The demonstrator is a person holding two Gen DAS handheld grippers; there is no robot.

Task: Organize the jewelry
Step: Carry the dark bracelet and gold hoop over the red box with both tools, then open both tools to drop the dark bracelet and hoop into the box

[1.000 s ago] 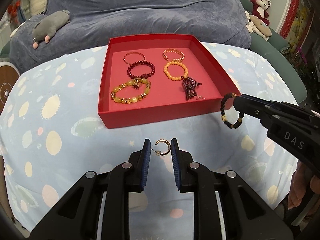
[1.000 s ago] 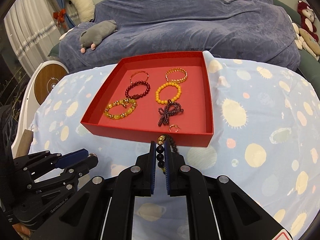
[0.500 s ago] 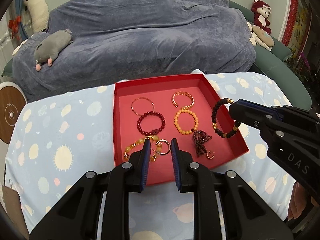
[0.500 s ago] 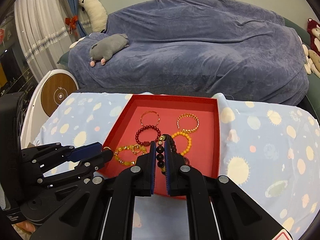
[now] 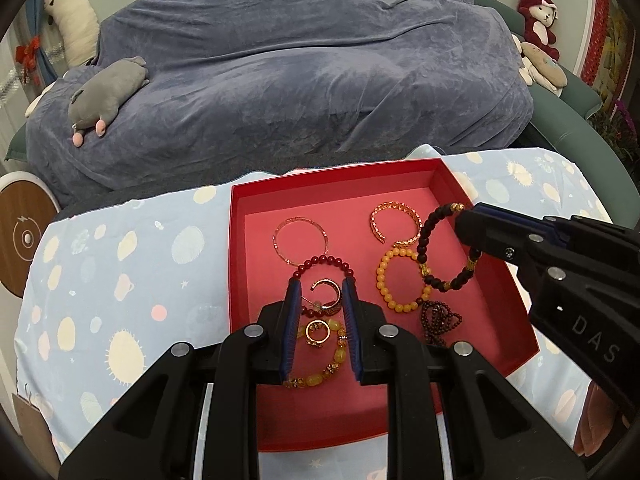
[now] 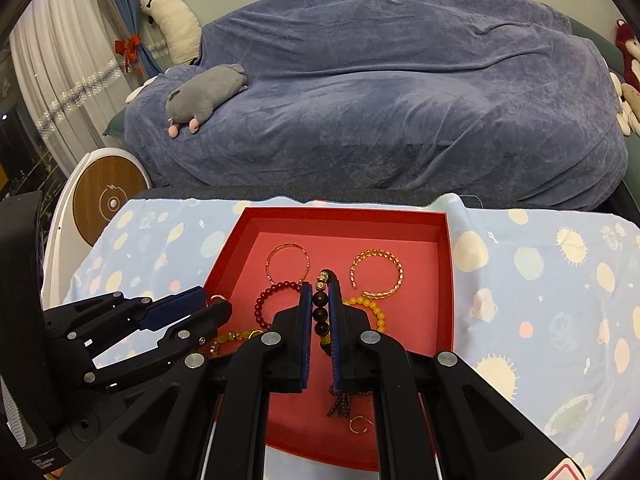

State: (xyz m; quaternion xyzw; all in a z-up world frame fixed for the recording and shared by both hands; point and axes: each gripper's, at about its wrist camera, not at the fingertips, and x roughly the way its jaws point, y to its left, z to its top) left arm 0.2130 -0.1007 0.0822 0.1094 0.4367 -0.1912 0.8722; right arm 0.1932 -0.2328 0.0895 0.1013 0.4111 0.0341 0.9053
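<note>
Jewelry inside the red tray (image 5: 240,248): thin gold bangle (image 5: 300,240) and gold chain bracelet (image 5: 396,222) toward its far wall, dark red bead bracelet (image 5: 326,260) and orange bead bracelet (image 5: 394,280) mid-tray, yellow bead bracelet (image 5: 320,372) and small dark bead cluster (image 5: 438,318) toward its near wall. Above the tray, a black bead bracelet (image 5: 430,256) dangling from the right gripper (image 6: 320,316), fingers pressed tight on its beads; a gold hoop earring (image 5: 328,296) pinched between the narrowly parted blue pads of the left gripper (image 5: 320,300). Under the tray a pale blue spotted cloth (image 5: 100,280), beyond it a sofa under a blue-grey cover (image 5: 300,80) with a grey plush toy (image 5: 106,92).
</note>
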